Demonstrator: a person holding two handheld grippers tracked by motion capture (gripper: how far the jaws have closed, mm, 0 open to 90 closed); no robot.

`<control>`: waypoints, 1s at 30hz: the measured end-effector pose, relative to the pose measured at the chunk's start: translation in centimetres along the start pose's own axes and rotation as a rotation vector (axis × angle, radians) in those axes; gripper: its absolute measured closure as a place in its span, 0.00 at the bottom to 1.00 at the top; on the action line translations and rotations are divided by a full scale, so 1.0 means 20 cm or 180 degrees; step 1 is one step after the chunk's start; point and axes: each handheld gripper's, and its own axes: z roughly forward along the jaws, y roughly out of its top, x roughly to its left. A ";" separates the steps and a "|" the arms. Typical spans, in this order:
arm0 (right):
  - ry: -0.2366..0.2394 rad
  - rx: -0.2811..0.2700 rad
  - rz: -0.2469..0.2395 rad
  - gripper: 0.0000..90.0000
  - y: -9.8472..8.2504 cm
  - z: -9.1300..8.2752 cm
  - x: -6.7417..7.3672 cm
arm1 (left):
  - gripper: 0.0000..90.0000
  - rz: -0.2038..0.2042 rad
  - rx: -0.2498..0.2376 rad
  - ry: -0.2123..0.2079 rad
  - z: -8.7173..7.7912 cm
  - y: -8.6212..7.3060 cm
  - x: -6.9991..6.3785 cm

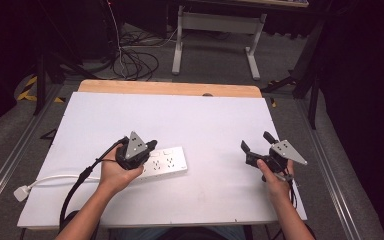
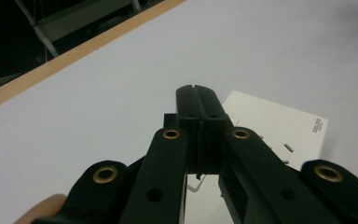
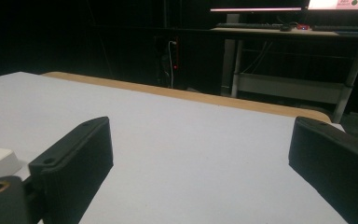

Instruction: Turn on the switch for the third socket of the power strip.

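Two grippers in my hands, and I'm low over the white bench (image 1: 205, 115) right now. My left gripper (image 1: 150, 145) sits left of centre in the high view, its grey three-cornered plate tipped up, my left hand (image 1: 114, 172) wrapped round the body and the black cable looping off toward the lower left. Its fingers are clenched, pressed flat together with nothing between them; in the left gripper view the two black pads (image 2: 189, 116) meet along a thin seam in the middle of the frame. Right beneath and just past them lies the white power strip (image 1: 167, 161), flat on the bench, running from my left hand toward the centre of the frame, socket holes facing up. In the left gripper view its far end with a small printed label shows at right of centre. Whether my fingertips touch the strip, I cannot tell. Its white cord (image 1: 55, 178) trails off to the left and ends at a white plug (image 1: 21, 192) near the lower left edge of the bench. Over at the right of the high view, my right gripper (image 1: 256, 142) is released, fingers (image 3: 72, 161) spread wide with bare bench between them, well apart from the strip. A wooden edge (image 1: 170, 88) runs along the bench's far side.
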 end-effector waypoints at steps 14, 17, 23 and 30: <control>-0.0002 -0.0010 -0.0008 0.08 0.00 0.00 0.00 | 1.00 0.0081 0.0182 -0.0111 0.08 0.01 -0.01; -0.0013 -0.0011 -0.0010 0.08 0.00 0.00 0.00 | 1.00 0.0127 0.0217 -0.0128 0.10 0.02 -0.02; -0.0010 -0.0018 -0.0011 0.08 0.00 0.00 0.00 | 1.00 0.0145 0.0317 -0.0188 0.14 0.03 -0.02; -0.0010 -0.0003 -0.0005 0.08 0.00 0.00 0.00 | 1.00 0.0138 0.0480 -0.0229 0.16 0.02 0.00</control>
